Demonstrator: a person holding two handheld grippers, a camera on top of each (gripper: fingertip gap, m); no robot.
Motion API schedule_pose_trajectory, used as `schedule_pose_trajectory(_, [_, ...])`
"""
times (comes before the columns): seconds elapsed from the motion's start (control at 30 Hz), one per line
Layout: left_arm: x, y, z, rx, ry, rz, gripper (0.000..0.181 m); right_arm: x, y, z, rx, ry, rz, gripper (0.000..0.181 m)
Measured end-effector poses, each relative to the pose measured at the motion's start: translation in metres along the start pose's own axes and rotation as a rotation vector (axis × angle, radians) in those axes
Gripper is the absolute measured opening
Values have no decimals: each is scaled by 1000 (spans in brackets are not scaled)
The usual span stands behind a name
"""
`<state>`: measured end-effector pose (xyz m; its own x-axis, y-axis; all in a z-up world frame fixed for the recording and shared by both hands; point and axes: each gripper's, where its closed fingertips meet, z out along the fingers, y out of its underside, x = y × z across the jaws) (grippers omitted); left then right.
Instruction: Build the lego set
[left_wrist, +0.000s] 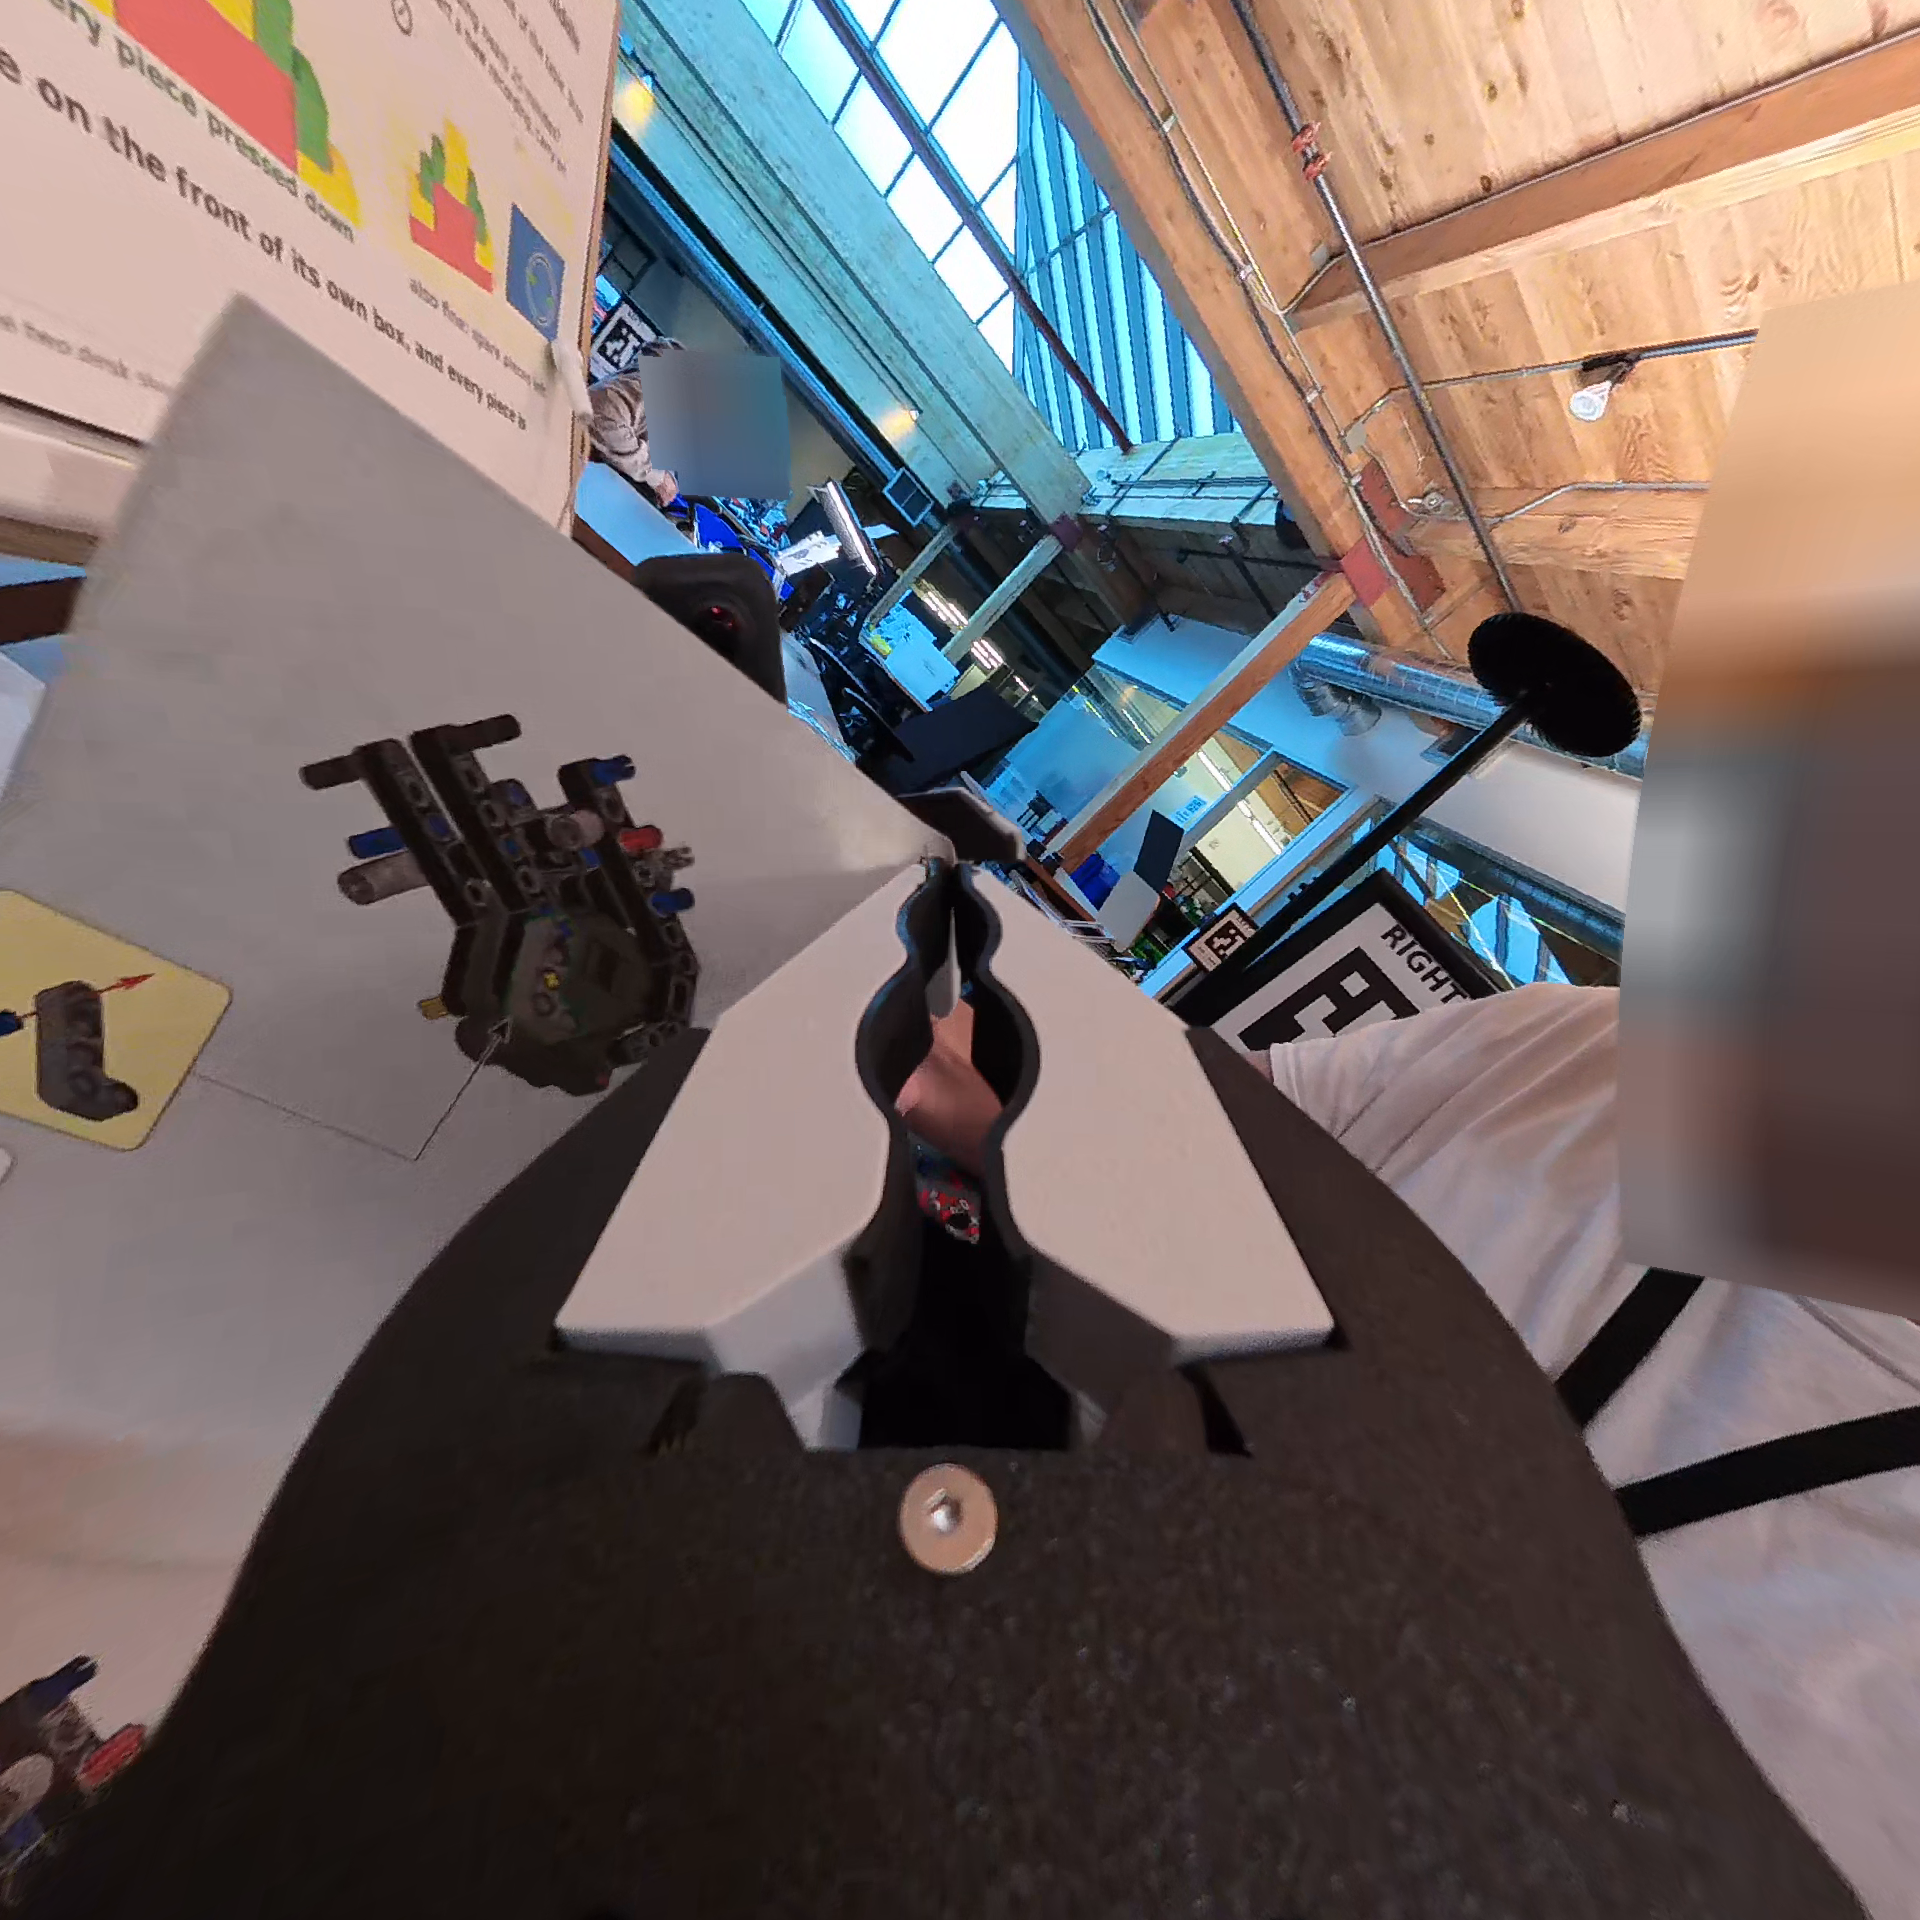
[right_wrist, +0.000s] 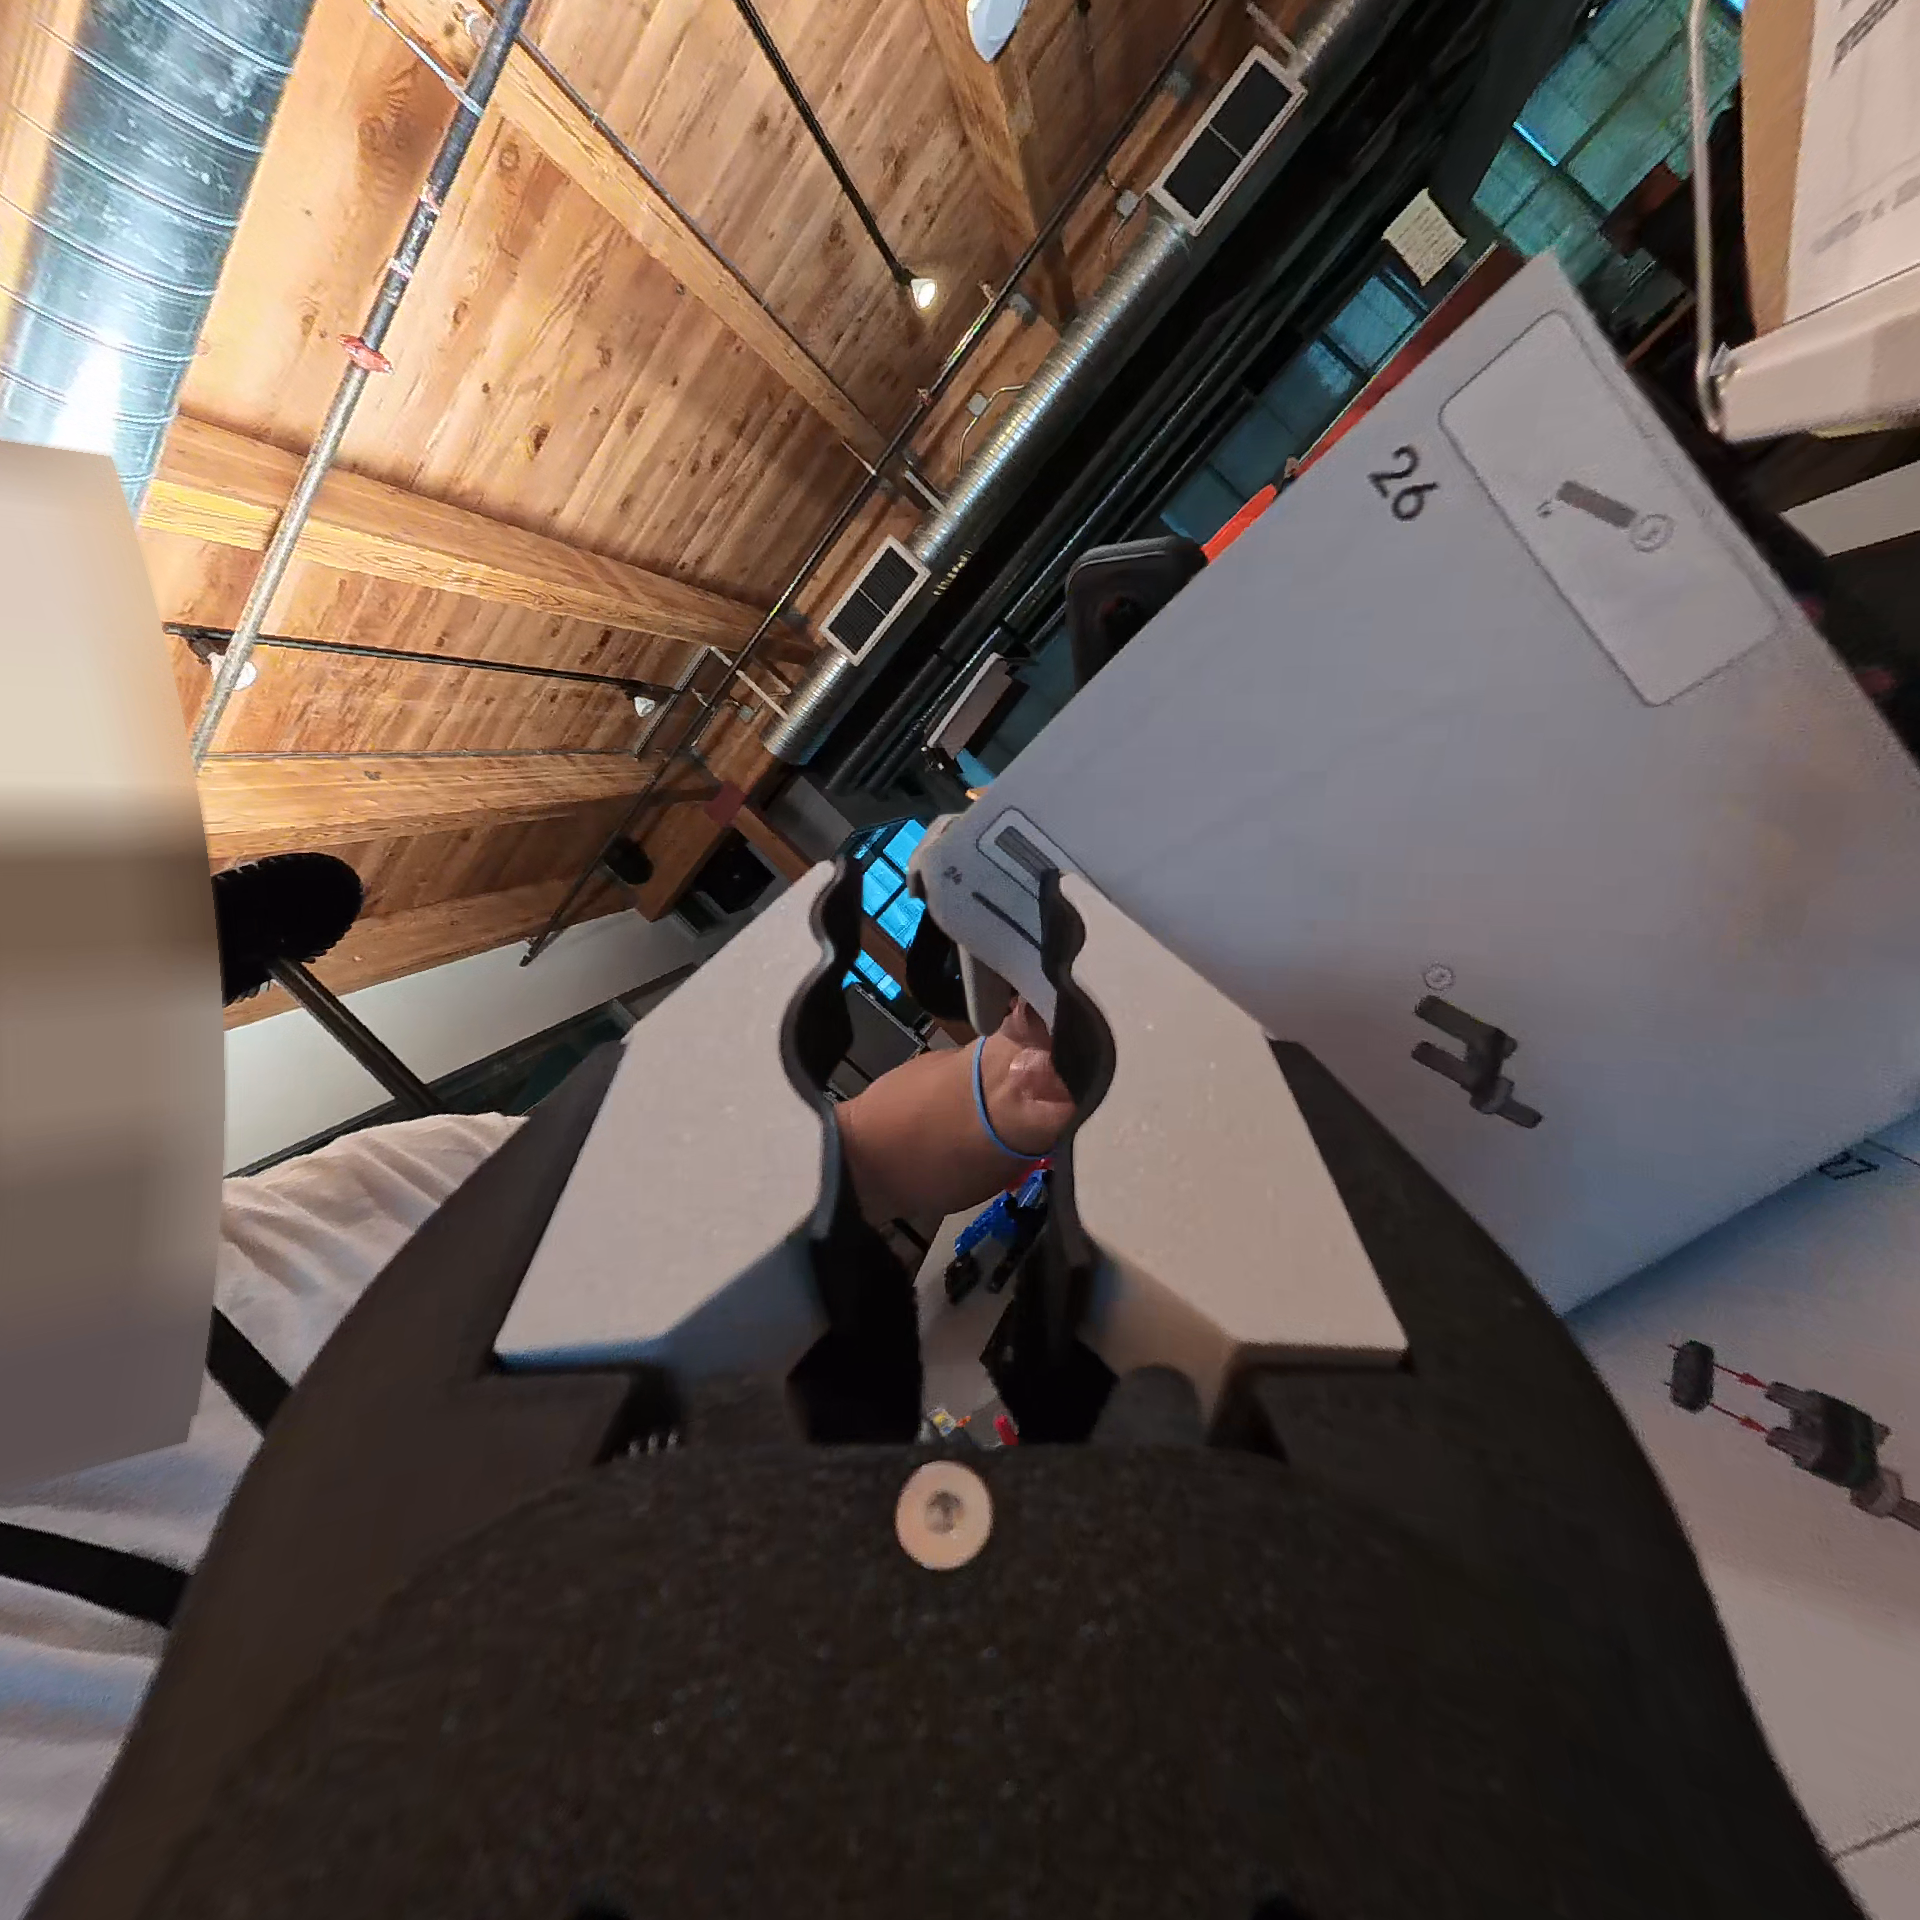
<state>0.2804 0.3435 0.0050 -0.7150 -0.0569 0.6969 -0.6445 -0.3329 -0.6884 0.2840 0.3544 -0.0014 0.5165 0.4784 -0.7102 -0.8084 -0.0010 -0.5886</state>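
Observation:
The lego instruction booklet has one grey page (left_wrist: 436, 644) lifted, showing a printed picture of a black assembly. My left gripper (left_wrist: 951, 894) points upward and is shut on the outer edge of this page. In the right wrist view the same page (right_wrist: 1403, 831) stands to the right. Its corner lies between the jaws of my right gripper (right_wrist: 940, 914), which is open, and rests against the right finger. A hand (right_wrist: 966, 1112) with a blue band shows through the gap. Blue and black lego pieces (right_wrist: 1003, 1226) lie on the table below.
A white poster with brick pictures (left_wrist: 260, 208) stands at the upper left. A black stand with a round top (left_wrist: 1548, 696) rises on the right. A person in a white shirt (left_wrist: 1507, 1143) is close. A further open booklet page (right_wrist: 1766, 1455) lies low on the right. Less than 4 cm separates the two grippers' tips.

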Motion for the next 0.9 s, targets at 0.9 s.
schedule_pose_trajectory(0.9, [0, -4, -8, 56, 36, -40, 0, 8, 0, -6, 0, 25, -15, 1])
